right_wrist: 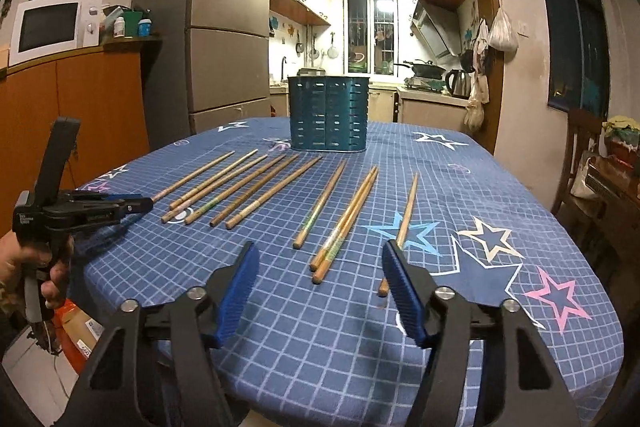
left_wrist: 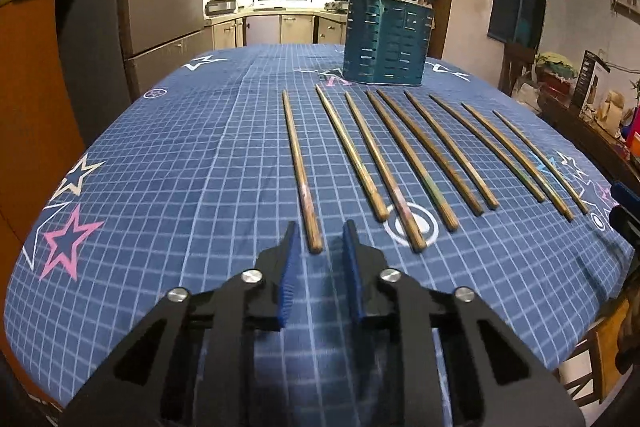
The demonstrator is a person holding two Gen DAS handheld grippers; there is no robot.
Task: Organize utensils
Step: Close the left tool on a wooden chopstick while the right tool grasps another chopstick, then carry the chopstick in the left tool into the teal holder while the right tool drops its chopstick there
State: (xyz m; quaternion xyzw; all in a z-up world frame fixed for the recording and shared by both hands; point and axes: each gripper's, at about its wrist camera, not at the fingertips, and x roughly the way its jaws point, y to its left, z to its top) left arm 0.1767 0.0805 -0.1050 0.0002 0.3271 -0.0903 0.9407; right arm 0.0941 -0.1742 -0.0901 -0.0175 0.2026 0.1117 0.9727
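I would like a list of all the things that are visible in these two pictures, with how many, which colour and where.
chopsticks: ten, brown wood, lying side by side on the tablecloth in front of the holder
utensil holder: one, teal with slots, upright at the far side of the table
tablecloth: one, blue with white grid and stars, covering the table
refrigerator: one, grey-brown, behind the table to the left
microwave: one, white, on the orange cabinet at the left
kettle: one, silver, on the kitchen counter in the back
left gripper: black with blue pads, open narrowly, just behind the near end of the leftmost chopstick
right gripper: black with blue pads, open wide, above the near table edge
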